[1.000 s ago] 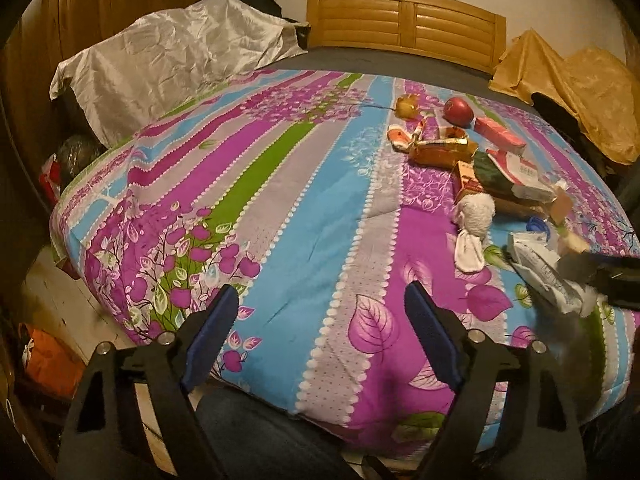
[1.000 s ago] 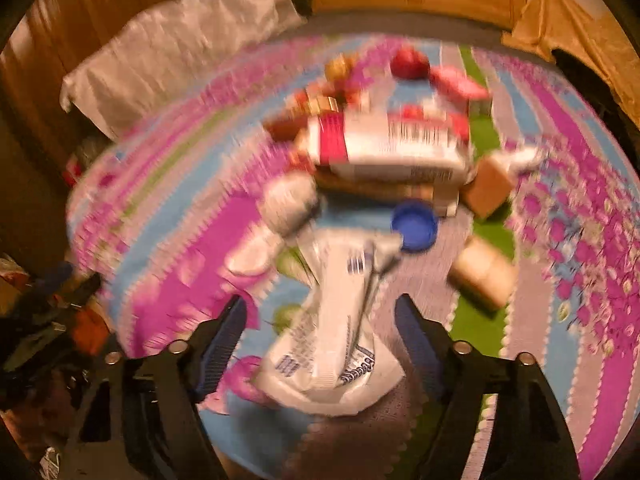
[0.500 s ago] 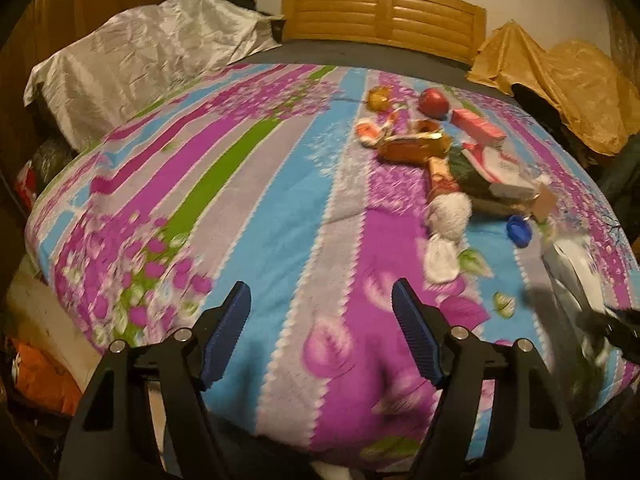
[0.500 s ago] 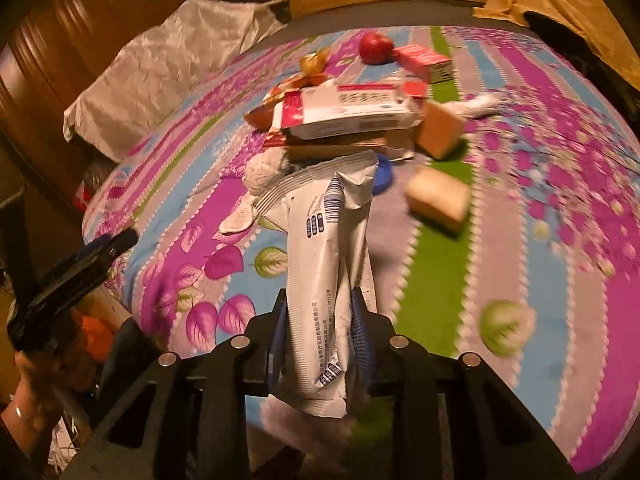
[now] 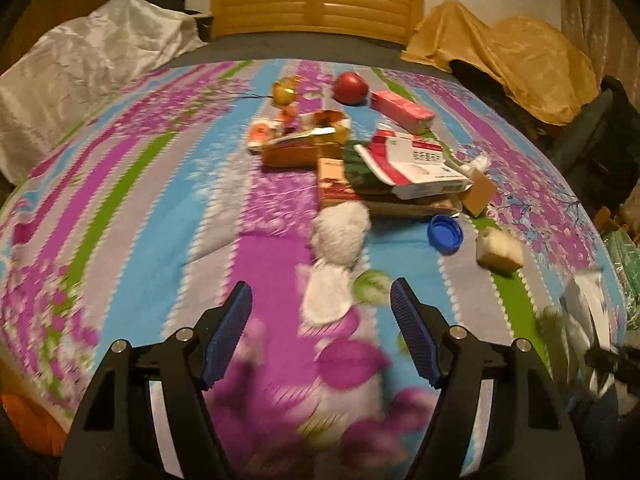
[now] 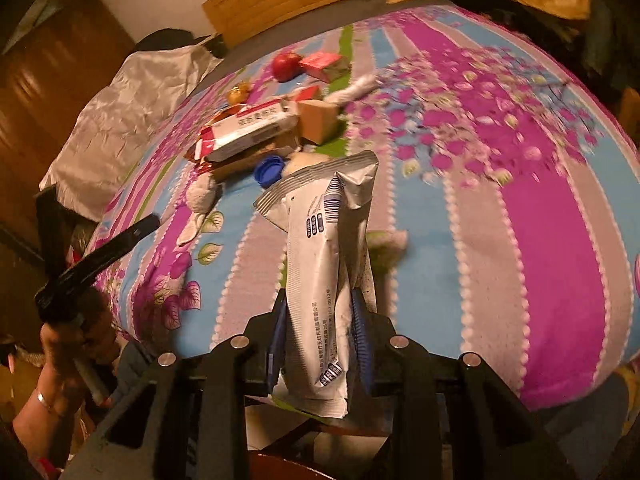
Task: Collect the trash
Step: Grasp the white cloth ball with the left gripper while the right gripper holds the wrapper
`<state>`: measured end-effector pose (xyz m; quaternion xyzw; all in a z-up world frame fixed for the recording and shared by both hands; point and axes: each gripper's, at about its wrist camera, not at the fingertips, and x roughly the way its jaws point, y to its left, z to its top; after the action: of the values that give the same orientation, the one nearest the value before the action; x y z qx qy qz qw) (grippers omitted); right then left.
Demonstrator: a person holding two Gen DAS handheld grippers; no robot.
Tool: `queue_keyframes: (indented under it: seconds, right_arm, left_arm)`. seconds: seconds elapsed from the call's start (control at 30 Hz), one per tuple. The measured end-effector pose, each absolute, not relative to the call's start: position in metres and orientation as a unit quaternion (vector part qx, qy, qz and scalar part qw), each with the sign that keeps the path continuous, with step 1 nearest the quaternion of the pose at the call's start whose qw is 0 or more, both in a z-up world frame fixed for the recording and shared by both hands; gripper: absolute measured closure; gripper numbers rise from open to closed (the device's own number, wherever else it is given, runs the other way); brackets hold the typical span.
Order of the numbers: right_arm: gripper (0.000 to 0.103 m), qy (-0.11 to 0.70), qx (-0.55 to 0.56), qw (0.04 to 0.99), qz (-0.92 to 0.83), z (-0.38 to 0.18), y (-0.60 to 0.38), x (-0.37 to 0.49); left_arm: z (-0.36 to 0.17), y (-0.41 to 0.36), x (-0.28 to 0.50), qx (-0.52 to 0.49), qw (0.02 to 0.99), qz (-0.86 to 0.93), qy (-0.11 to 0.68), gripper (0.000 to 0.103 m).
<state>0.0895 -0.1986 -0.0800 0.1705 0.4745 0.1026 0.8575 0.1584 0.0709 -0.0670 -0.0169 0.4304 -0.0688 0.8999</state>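
My right gripper (image 6: 320,316) is shut on a silver-white foil wrapper (image 6: 328,240), which stands up from the jaws above the striped bedspread (image 6: 540,240). The same wrapper (image 5: 588,300) shows blurred at the right edge of the left wrist view. My left gripper (image 5: 320,294) is open, with nothing held. It hovers over the bed's near end, just short of a flat white tissue (image 5: 326,296) and a crumpled white wad (image 5: 340,232). Beyond lie a blue bottle cap (image 5: 445,234), a brown cardboard cube (image 5: 500,252), a red-and-white box (image 5: 412,160), a pink box (image 5: 402,110) and a red apple (image 5: 351,87).
A silvery cloth (image 5: 88,72) covers the bed's far left, and a yellow cloth (image 5: 500,52) is heaped at the far right. The wooden headboard (image 5: 316,4) stands behind. A hand (image 6: 60,352) holds the left gripper beside the bed's left edge.
My right gripper has shut on the foil wrapper, lifted it off the bedspread and rolled. My left gripper has swung right, over the tissues, with its jaws slightly narrower.
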Motion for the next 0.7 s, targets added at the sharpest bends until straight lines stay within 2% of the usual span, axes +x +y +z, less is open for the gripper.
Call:
queue_keyframes:
  seconds: [0.2, 0.27, 0.3, 0.33, 0.47, 0.7]
  right_arm:
    - [0.071, 0.462, 0.172, 0.865, 0.093, -0.075, -0.205, 0.086]
    - [0.071, 0.462, 0.170, 0.865, 0.092, -0.073, -0.205, 0.087]
    - [0.071, 0.462, 0.169, 0.866, 0.092, -0.072, -0.205, 0.087]
    - [0.071, 0.461, 0.168, 0.867, 0.092, -0.072, -0.205, 0.086]
    - [0.071, 0.452, 0.169, 0.871, 0.091, -0.068, -0.208, 0.087]
    - [0.071, 0.430, 0.161, 0.883, 0.097, -0.056, -0.208, 0.099]
  left_arm:
    - [-0.089, 0.046, 0.209, -0.013, 0.887, -0.092, 0.452, 0.034]
    - [-0.103, 0.048, 0.224, -0.027, 0.877, -0.093, 0.470, 0.048]
    - [-0.109, 0.050, 0.228, -0.032, 0.872, -0.089, 0.481, 0.064]
    - [-0.114, 0.053, 0.232, -0.035, 0.867, -0.085, 0.490, 0.074]
    - [-0.104, 0.064, 0.213, -0.056, 0.870, -0.095, 0.481, 0.076]
    - [-0.065, 0.062, 0.152, -0.027, 0.888, -0.051, 0.457, 0.076]
